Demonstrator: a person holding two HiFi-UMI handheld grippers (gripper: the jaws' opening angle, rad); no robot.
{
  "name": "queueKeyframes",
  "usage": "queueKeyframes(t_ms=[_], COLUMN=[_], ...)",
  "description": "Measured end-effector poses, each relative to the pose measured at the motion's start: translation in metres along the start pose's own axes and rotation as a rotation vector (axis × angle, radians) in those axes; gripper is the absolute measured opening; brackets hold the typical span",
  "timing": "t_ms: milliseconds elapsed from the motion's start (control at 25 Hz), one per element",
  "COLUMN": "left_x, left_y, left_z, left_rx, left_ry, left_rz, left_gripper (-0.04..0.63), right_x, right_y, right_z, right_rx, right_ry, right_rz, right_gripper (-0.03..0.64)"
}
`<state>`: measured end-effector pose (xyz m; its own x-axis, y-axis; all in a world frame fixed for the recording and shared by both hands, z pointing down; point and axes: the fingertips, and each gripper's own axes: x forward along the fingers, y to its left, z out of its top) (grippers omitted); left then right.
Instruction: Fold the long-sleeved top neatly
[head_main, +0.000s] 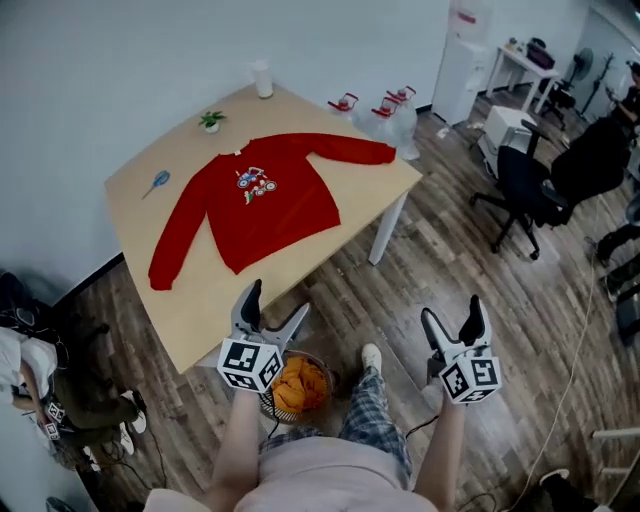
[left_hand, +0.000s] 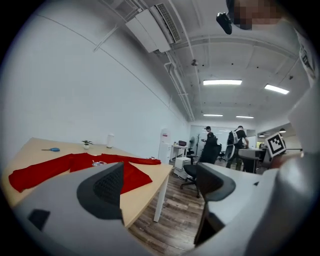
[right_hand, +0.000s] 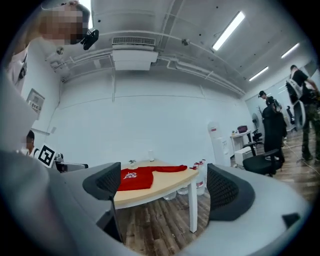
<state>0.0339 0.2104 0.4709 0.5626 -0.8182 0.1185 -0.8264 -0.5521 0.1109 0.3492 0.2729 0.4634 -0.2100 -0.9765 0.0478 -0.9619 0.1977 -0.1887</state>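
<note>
A red long-sleeved top (head_main: 262, 205) with a small print on its chest lies spread flat on the wooden table (head_main: 205, 305), both sleeves stretched out. The same top (left_hand: 75, 167) shows at the left of the left gripper view and, far off, in the right gripper view (right_hand: 137, 178). My left gripper (head_main: 276, 301) hangs open just off the table's near edge, nothing between its fingers. My right gripper (head_main: 452, 313) is open too, held over the floor well to the right of the table, away from the top.
On the table stand a small potted plant (head_main: 211, 121), a white cup (head_main: 263, 79) and a blue tool (head_main: 158, 182). A basket of orange stuff (head_main: 299, 385) sits on the floor by my feet. Water jugs (head_main: 393, 116), a black office chair (head_main: 524, 190) and people stand to the right.
</note>
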Motion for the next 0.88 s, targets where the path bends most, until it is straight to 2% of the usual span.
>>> queueKeyframes(t_ms=[240, 440, 600, 880], left_x=[0.062, 0.083, 0.085, 0.071], left_y=[0.031, 0.055, 0.067, 0.084], left_z=[0.028, 0.042, 0.047, 0.043], left_rx=[-0.027, -0.035, -0.033, -0.048], left_ry=[-0.015, -0.034, -0.035, -0.017], left_rz=[0.223, 0.391, 0.491, 0.612], left_gripper=[0.434, 0.434, 0.434, 0.434], right_x=[0.141, 0.229, 0.274, 0.314], right_y=[-0.041, -0.044, -0.033, 0.005], right_z=[0.027, 0.035, 0.032, 0.017], right_rx=[-0.020, -0.031, -0.032, -0.030], right_ry=[0.081, 0.122, 0.151, 0.188], right_rz=[0.219, 0.387, 0.496, 0.634], right_gripper=[0.520, 0.520, 0.517, 0.515])
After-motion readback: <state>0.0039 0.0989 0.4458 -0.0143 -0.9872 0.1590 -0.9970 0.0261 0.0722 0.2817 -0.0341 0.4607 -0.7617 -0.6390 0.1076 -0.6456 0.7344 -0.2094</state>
